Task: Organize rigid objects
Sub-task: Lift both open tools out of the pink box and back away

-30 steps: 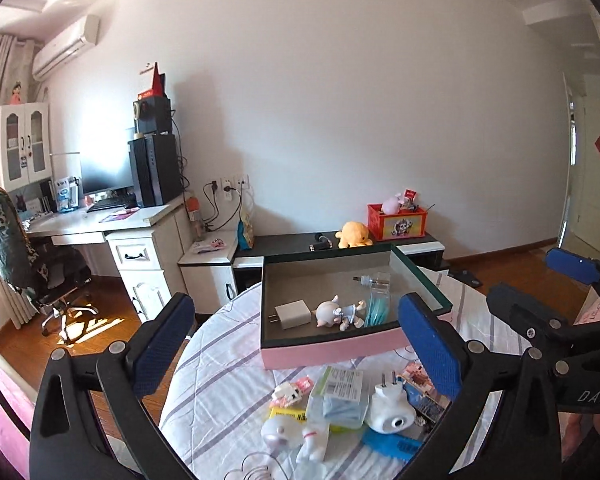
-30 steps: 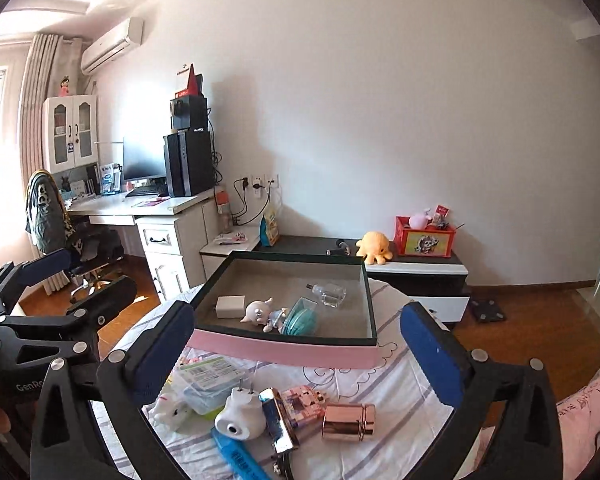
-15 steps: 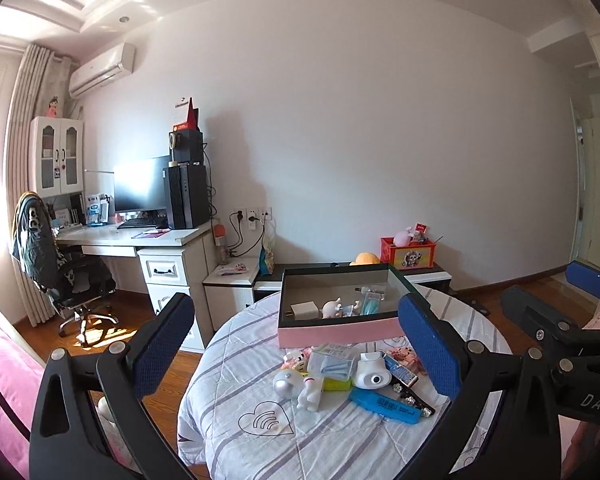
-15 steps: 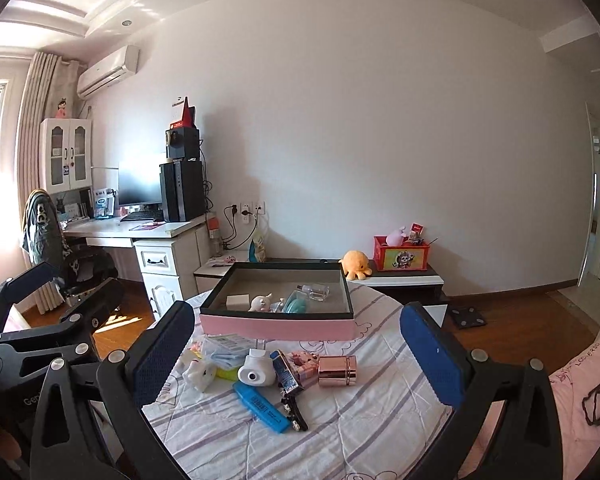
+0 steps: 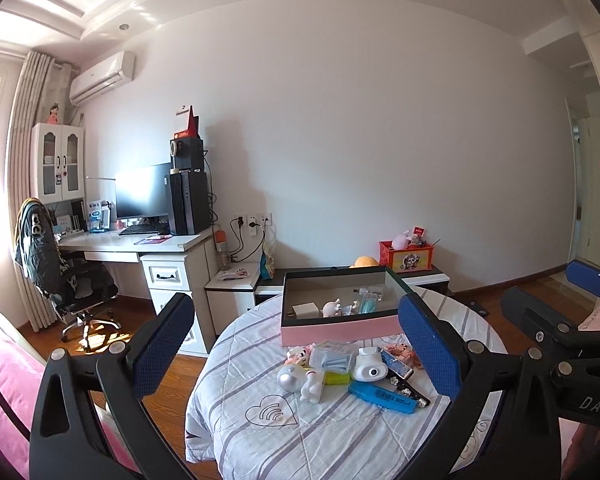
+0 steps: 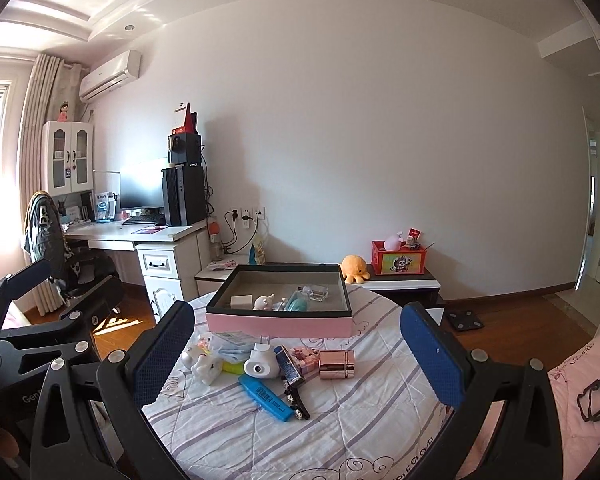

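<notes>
Both claws pulled back from the pink sorting box; loose items remain outside it.

Compared with one second earlier, both cameras have retreated: the shallow pink-walled box [image 6: 279, 322] now sits mid-frame, well apart. This suggests a reset between placements. The left claw [image 5: 296, 354] and right claw [image 6: 298, 354] hover level, wide open, holding nothing. The white toy camera [image 6: 261, 365], blue rectangular case [image 6: 266, 395] and rose-gold metal cylinder [image 6: 337, 365] lie below the box on the striped round tabletop [image 6: 340, 420].
</notes>
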Available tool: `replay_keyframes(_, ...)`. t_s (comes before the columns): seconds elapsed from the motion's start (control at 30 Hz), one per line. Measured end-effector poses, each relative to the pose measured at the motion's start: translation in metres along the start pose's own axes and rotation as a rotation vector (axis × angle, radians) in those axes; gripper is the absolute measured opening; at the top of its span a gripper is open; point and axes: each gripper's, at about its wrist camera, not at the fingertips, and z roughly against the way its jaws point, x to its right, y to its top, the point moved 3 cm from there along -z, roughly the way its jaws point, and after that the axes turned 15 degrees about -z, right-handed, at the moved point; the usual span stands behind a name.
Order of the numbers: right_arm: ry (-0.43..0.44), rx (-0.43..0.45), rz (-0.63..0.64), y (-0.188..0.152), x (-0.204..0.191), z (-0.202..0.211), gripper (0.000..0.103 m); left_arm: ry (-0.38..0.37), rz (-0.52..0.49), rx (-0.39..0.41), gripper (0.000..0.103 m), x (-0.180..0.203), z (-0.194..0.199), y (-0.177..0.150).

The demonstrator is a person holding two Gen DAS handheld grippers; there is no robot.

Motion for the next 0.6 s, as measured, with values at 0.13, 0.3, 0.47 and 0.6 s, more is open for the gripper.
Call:
replay_keyframes(0.13, -0.002, -0.008, 0.001, -0.002, 0.0, -0.001, 0.103, -0.005, 0.003, -0.008, 0.103, 0.001, -0.002, -0.002)
replay_keyframes(0.3, -0.005, -0.047, 0.005, -0.01, -0.001, -0.013, 0.103, -0.037, 0.011, -0.039, 0.103, 0.002, -0.017, -0.016)
replay_keyframes(0.47, -0.013, -0.136, 0.012, -0.033, 0.005, -0.045, 0.103, -0.119, 0.029, -0.117, 0.103, 0.004, -0.045, -0.046)
replay_keyframes(0.6, -0.036, -0.228, -0.009, -0.053, 0.02, -0.079, 0.103, -0.179, 0.057, -0.213, 0.103, 0.006, -0.074, -0.073)
